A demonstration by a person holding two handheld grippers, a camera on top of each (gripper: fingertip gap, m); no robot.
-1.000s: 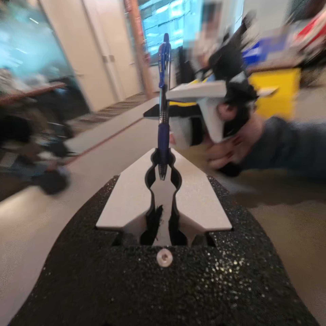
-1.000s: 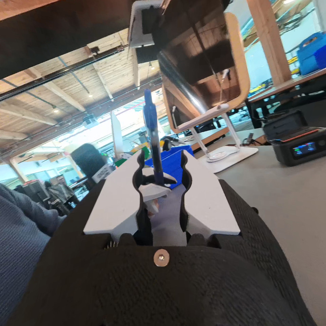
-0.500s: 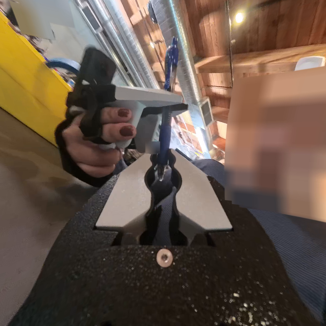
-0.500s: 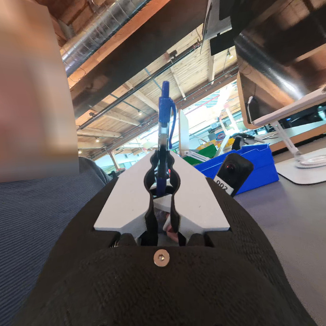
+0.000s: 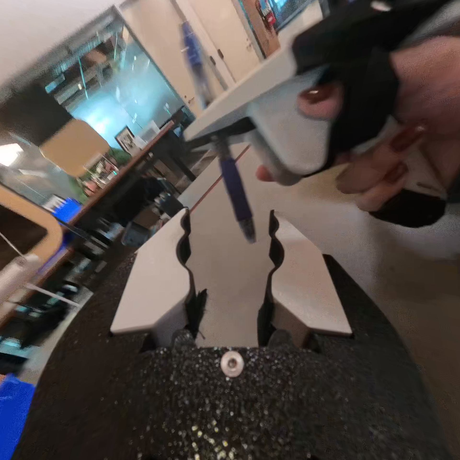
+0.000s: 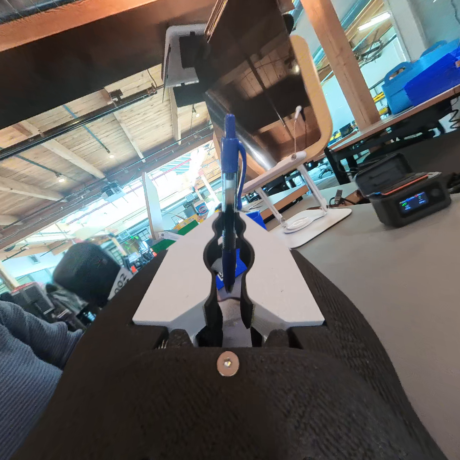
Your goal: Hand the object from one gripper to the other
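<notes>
Now pen (image 6: pixel 229 199) clamped in right gripper (image 6: pixel 229 219), clear of left gripper (image 5: pixel 229 219)

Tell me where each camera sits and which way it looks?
Left wrist view: sits on the left hand-held gripper, open, facing the right hand-held gripper and the hand holding it.
Right wrist view: sits on the right hand-held gripper, tilted up toward the wooden ceiling; a blue sleeve shows.
Both share the blue pen.

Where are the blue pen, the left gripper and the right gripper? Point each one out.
blue pen (image 6: pixel 229 219): right wrist view, on its clear barrel.
left gripper (image 5: pixel 229 224): left wrist view, the open gap between its fingertips.
right gripper (image 6: pixel 229 216): right wrist view, between its fingertips, shut on the pen.
</notes>
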